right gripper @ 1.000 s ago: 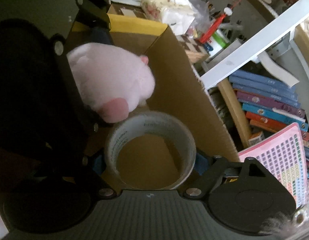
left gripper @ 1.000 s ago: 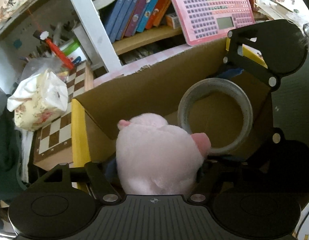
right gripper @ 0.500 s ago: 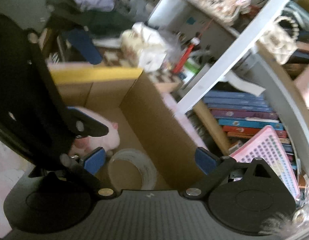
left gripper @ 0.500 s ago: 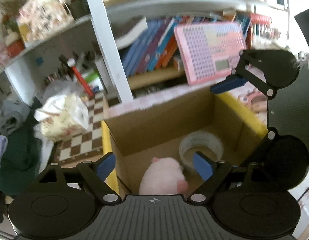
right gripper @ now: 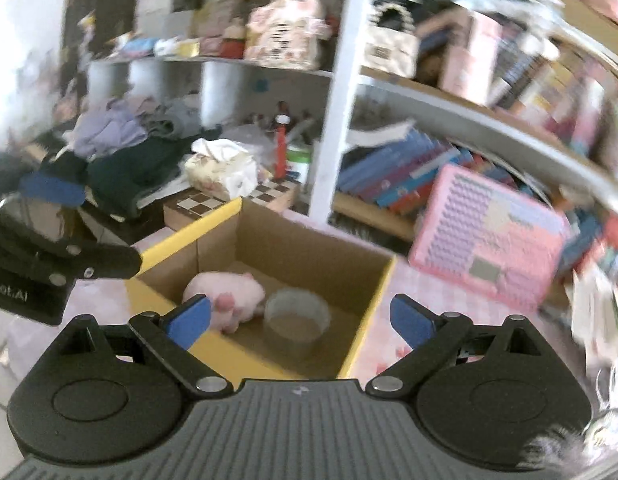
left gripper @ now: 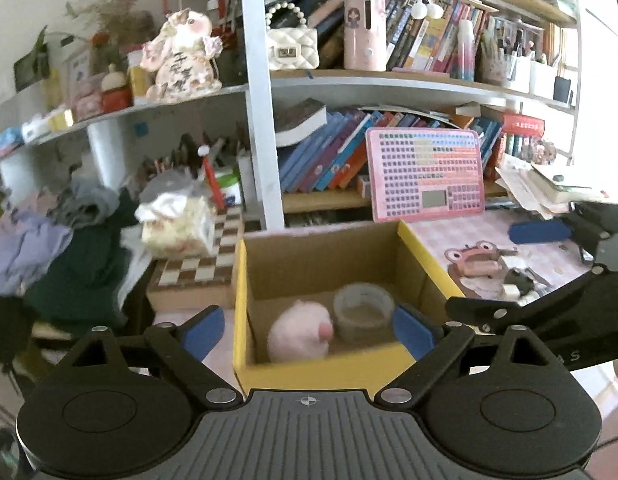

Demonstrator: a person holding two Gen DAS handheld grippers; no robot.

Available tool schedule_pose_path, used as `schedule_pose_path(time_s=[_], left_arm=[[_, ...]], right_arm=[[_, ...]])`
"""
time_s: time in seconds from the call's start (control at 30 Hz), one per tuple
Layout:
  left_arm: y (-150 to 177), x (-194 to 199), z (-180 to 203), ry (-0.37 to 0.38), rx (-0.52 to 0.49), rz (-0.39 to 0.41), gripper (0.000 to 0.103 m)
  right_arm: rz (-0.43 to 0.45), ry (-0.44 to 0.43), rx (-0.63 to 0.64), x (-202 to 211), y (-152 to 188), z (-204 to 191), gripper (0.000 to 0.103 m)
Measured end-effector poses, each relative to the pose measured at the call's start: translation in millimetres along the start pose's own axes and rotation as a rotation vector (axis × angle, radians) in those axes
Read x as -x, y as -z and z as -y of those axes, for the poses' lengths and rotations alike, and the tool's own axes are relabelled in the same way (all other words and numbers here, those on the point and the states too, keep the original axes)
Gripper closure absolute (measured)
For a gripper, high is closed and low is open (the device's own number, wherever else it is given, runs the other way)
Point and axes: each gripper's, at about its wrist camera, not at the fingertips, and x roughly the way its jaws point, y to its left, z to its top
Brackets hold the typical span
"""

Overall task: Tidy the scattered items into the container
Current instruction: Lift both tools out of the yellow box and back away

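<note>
A cardboard box with yellow flaps point(left gripper: 240, 280) stands on the pink tablecloth. On its floor lie a pink plush toy point(left gripper: 297, 334) and a roll of clear tape point(left gripper: 363, 312), side by side. My left gripper point(left gripper: 309, 332) hangs above the box's near edge. Its jaws are opening, with nothing between the blue pads point(left gripper: 203, 330). My right gripper point(right gripper: 299, 318) is open and empty, above and in front of the same box point(right gripper: 373, 312). From there I see the plush point(right gripper: 225, 292) to the left of the tape roll point(right gripper: 297, 316).
A pink toy keyboard point(left gripper: 425, 176) leans on the bookshelf behind the box. Left of the box are a chessboard point(left gripper: 197, 272), a tissue pack point(left gripper: 177, 228) and a heap of clothes point(left gripper: 69, 248). A frog-shaped item point(left gripper: 475, 256) lies to the right. A white shelf post point(left gripper: 261, 120) rises behind.
Both grippers have risen and drawn back out of the box. The plush and the tape roll stay on its floor. Both pairs of jaws stand wider, and the right wrist has rolled level.
</note>
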Motion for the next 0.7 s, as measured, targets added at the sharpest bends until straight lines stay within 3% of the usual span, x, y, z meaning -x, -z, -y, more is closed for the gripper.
schedule_pose_path(time_s=[0.4, 0.7], left_arm=[[49.8, 34.5, 29.2, -0.022, 0.017, -0.034, 0.008], [75.4, 39.3, 48.7, -0.041, 0.049, -0.050, 0.008]], right_arm=[[-0.004, 0.147, -0.192, 57.4, 58.1, -17.5, 0.006], [-0.037, 0.265, -0.271, 75.9, 98.4, -25.2, 0.006]])
